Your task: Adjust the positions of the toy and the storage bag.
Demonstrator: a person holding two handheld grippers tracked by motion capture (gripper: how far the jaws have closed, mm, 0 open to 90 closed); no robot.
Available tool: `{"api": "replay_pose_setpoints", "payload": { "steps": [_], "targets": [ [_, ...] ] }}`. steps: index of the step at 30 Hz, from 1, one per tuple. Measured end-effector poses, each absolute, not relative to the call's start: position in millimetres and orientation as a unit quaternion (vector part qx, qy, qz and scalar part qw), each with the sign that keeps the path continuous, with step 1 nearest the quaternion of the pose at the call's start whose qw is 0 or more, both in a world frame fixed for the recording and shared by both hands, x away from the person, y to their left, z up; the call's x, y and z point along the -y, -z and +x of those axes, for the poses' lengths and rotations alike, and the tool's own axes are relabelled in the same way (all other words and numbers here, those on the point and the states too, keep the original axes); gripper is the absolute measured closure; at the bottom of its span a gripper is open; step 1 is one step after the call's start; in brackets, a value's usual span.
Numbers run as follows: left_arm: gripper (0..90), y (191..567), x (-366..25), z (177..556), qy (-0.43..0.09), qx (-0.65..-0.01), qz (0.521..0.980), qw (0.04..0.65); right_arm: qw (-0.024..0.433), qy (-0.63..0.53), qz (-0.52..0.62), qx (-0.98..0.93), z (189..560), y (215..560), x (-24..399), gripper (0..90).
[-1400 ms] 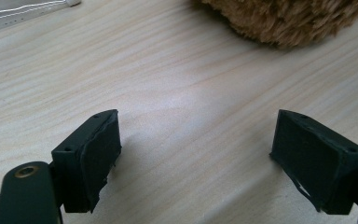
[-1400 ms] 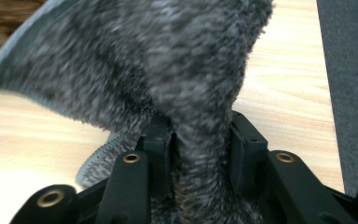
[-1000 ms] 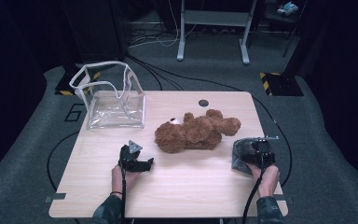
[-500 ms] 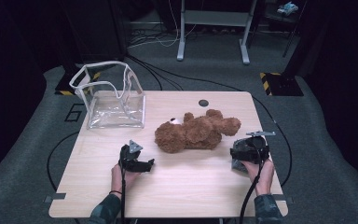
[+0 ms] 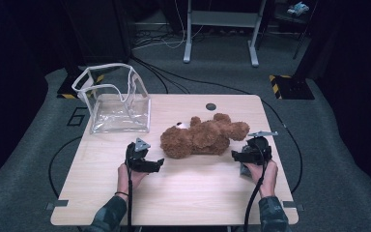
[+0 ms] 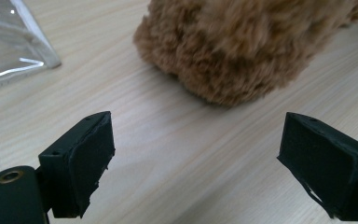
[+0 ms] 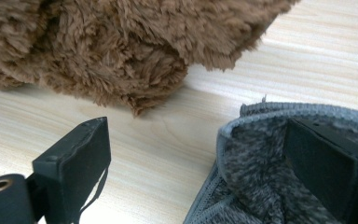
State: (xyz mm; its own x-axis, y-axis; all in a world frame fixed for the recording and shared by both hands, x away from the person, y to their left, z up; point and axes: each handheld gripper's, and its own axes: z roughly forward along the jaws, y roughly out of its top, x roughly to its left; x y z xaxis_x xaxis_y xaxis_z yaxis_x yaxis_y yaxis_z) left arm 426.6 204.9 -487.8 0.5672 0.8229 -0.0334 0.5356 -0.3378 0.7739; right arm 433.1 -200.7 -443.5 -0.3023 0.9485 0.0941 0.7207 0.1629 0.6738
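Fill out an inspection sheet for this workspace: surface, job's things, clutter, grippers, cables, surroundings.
Surface: light wooden table, with a small dark round disc near the far edge.
Job's things: brown teddy bear lying at mid-table; grey knitted fabric piece at the right gripper, one jaw inside its fold.
Clutter: clear plastic bag, open, at the far left corner.
Grippers: left gripper open, short of the bear; right gripper open, jaws just been opening.
Cables: one trails from each gripper; black cables on the floor.
Surroundings: grey carpet, metal stand behind, dark walls.
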Motion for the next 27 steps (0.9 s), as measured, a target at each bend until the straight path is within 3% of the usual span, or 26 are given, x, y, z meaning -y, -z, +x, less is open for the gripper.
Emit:
{"api": "replay_pose_setpoints", "payload": {
  "steps": [14, 27],
  "targets": [
    [14.3, 455, -176, 438, -0.192, -0.397, 0.801, 0.406, 0.178, -0.327, 0.552, -0.746, 448, 431, 198, 7.1],
    [35.6, 446, -158, 447, -0.202, -0.38, 0.817, 0.384, 0.173, -0.331, 0.558, -0.741, 475, 425, 196, 13.0]
  ]
}}
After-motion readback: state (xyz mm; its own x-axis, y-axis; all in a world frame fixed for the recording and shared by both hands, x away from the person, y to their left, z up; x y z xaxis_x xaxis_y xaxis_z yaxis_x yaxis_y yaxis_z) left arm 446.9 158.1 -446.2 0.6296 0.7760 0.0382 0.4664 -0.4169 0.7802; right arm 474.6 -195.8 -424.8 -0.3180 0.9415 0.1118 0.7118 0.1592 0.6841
